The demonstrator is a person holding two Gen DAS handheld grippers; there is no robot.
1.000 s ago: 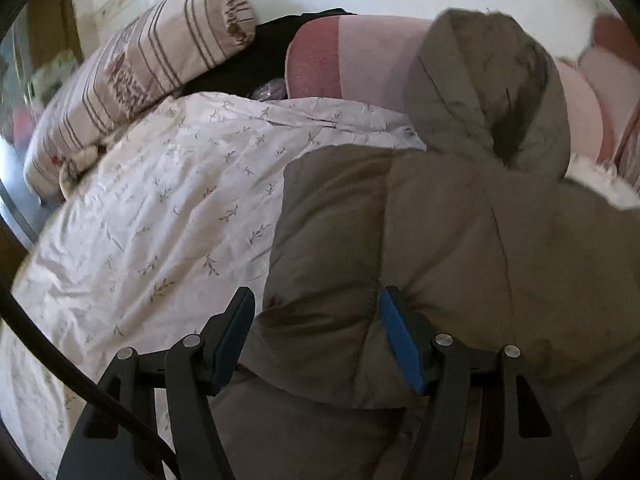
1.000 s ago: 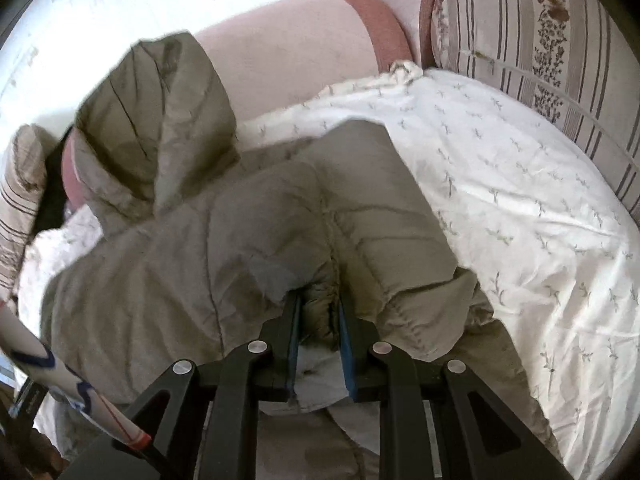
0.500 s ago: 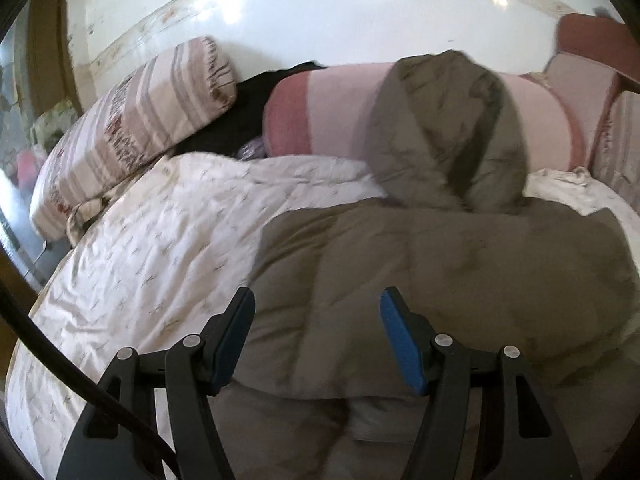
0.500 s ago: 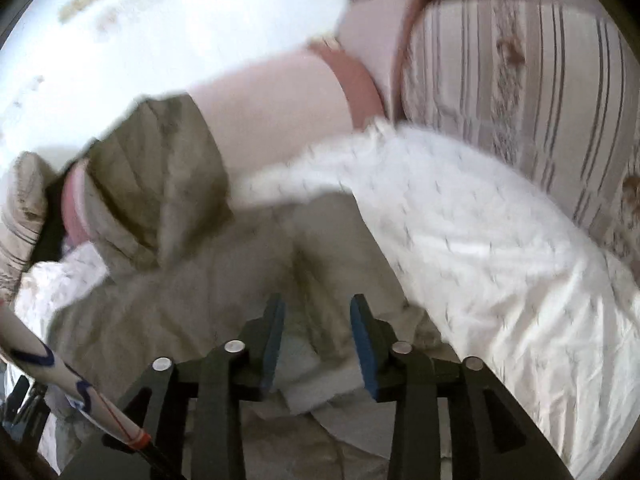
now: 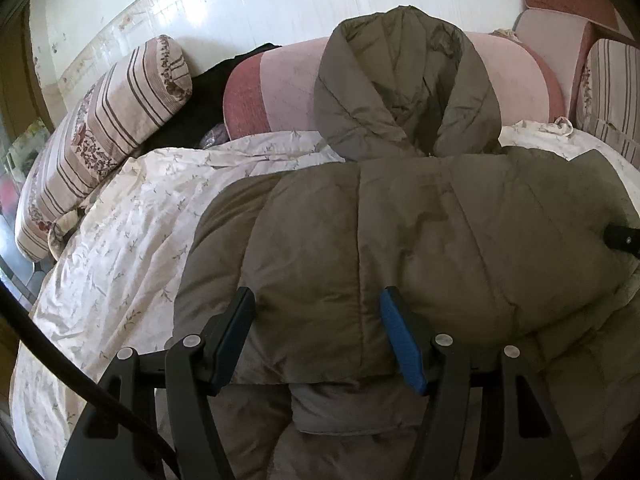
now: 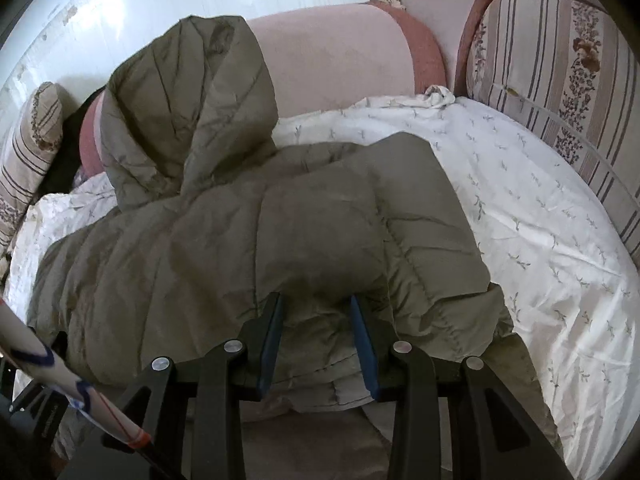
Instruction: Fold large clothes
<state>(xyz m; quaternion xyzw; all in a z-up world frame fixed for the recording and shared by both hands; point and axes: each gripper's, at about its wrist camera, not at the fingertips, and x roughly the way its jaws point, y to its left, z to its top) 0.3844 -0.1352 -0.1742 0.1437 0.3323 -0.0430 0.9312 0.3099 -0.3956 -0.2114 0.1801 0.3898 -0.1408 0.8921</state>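
An olive-brown quilted hooded jacket (image 5: pixel 420 232) lies folded over itself on a white floral bedsheet (image 5: pixel 132 232). Its hood (image 5: pixel 404 84) leans up against a pink bolster (image 5: pixel 280 88). My left gripper (image 5: pixel 318 308) is open, its blue-padded jaws just above the jacket's near folded edge, holding nothing. In the right wrist view the jacket (image 6: pixel 248 248) fills the middle and its hood (image 6: pixel 184 108) stands at the upper left. My right gripper (image 6: pixel 316 312) is open over the jacket's near edge, holding nothing.
Striped floral pillows lie at the left (image 5: pixel 104 132) and at the right (image 6: pixel 560 80). A dark garment (image 5: pixel 208 100) lies behind the bolster. The white wall (image 5: pixel 240 8) backs the bed. Bare sheet (image 6: pixel 540 240) lies right of the jacket.
My right gripper let go of the jacket fold and opened. The jacket's lower part now lies folded flat over the upper part. Both grippers drew back slightly.
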